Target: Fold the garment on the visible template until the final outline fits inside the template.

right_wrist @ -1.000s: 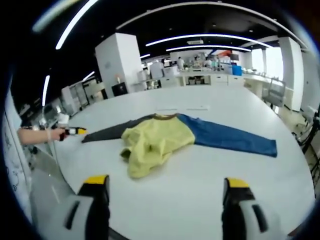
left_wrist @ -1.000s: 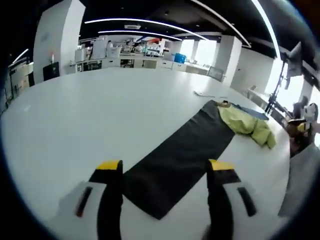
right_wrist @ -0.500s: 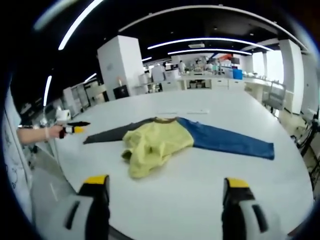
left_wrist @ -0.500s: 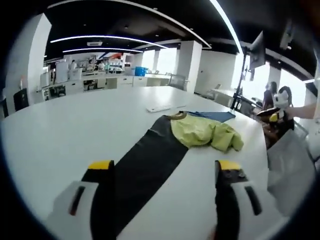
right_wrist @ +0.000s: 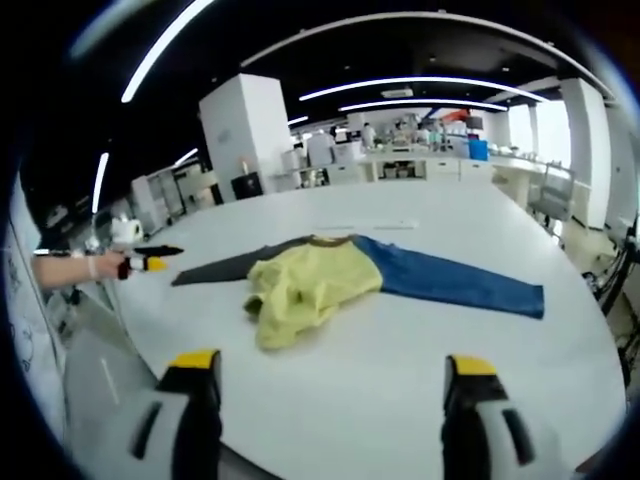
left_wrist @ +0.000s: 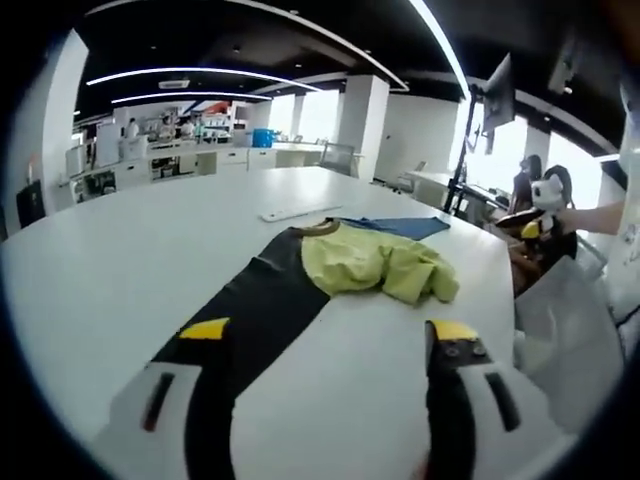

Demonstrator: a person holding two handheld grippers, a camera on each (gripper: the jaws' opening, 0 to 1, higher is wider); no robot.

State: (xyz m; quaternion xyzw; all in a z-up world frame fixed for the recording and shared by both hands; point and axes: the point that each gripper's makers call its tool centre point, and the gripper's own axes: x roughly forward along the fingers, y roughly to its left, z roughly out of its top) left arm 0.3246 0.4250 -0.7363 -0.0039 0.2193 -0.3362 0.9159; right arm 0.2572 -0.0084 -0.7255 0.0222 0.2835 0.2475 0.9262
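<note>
A crumpled yellow garment [left_wrist: 375, 265] [right_wrist: 305, 282] lies on the white table [left_wrist: 120, 260]. A long dark strip [left_wrist: 255, 300] [right_wrist: 222, 267] and a long blue strip [left_wrist: 400, 227] [right_wrist: 455, 283] run out from its two sides and meet at a brown neck band [right_wrist: 328, 240]. I cannot tell whether they are sleeves or a mat. My left gripper [left_wrist: 328, 335] is open above the dark strip's near end, which runs under its left jaw. My right gripper [right_wrist: 332, 365] is open over bare table short of the garment. Each gripper shows small in the other view: left gripper [right_wrist: 140, 263], right gripper [left_wrist: 535, 226].
A thin white bar [left_wrist: 290, 212] [right_wrist: 365, 227] lies on the table beyond the neck band. The table's edge [right_wrist: 110, 330] runs close by on the left of the right gripper view. Counters, pillars and a monitor on a stand [left_wrist: 490, 100] fill the room behind.
The left gripper view has swung, so the yellow garment now sits nearer its middle and the dark strip runs under the left jaw. The right gripper view is nearly the same.
</note>
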